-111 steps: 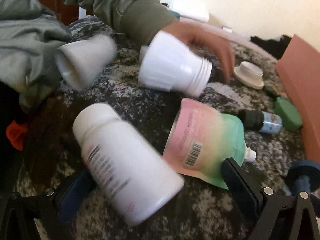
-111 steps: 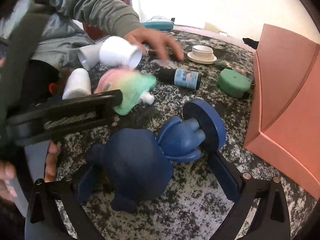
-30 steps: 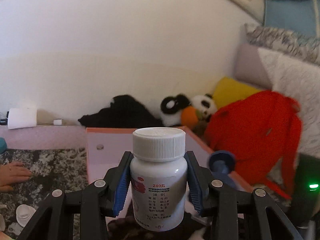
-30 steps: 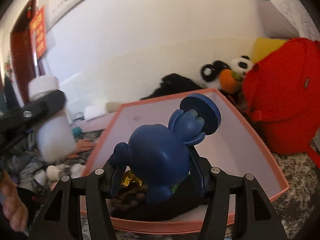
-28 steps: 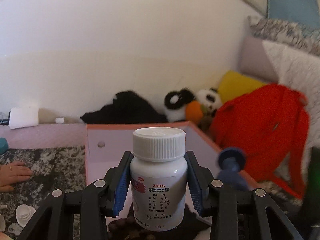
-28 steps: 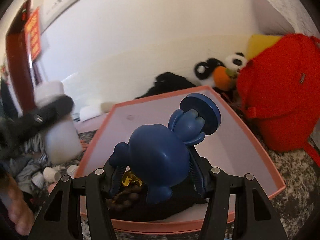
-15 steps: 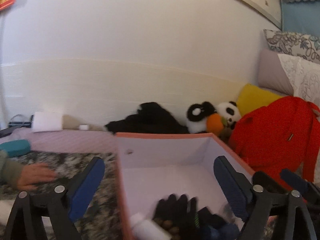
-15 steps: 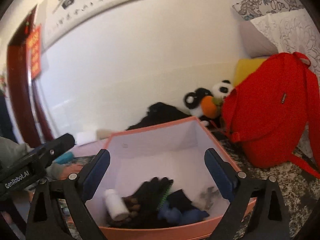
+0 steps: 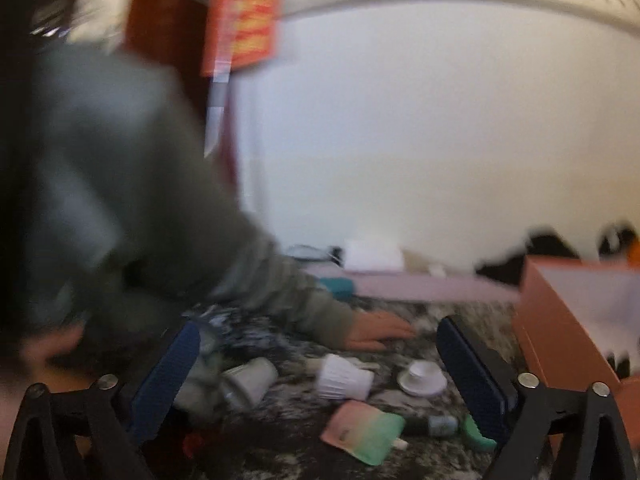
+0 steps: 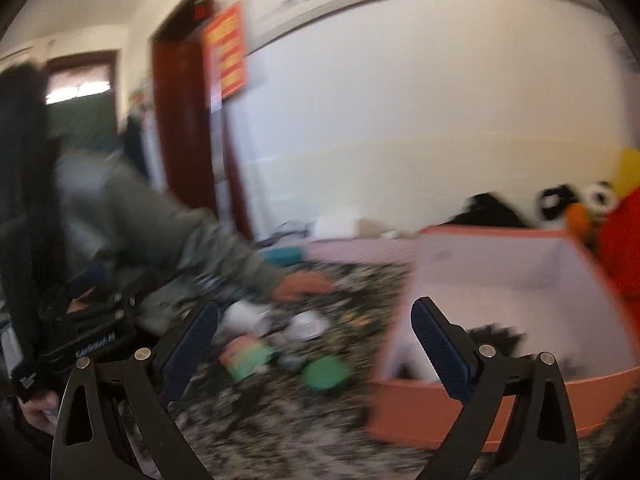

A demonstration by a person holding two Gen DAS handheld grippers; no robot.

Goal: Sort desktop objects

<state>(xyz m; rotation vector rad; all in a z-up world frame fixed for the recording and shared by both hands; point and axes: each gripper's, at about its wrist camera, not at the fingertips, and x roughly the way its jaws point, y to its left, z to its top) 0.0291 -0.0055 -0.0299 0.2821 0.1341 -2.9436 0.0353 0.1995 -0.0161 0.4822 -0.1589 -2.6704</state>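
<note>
Both views are blurred by motion. My left gripper [image 9: 318, 325] hangs above the speckled tabletop, its jaws opening with nothing between them. Below it lie a pink-green pouch [image 9: 362, 436], a white ribbed jar [image 9: 344, 376], a white lid [image 9: 422, 376], a white cup [image 9: 250, 380], a small dark bottle [image 9: 434, 424] and a green object [image 9: 476, 438]. My right gripper [image 10: 317, 306] is open and empty, beside the orange box [image 10: 460, 400]. The pouch [image 10: 246, 354] and the green object [image 10: 326, 372] lie below it. Dark things [image 10: 496, 334] rest in the box.
A person's hand [image 9: 380, 330] in a grey-green sleeve [image 9: 280, 288] rests on the table behind the objects. The orange box [image 9: 560, 320] stands at the right. A red backpack [image 10: 624, 248] and plush toys [image 10: 580, 200] sit beyond it.
Both grippers opened and let go: the white bottle and the blue figure dropped into the box. Both views then swung left, from the box back to the cluttered table.
</note>
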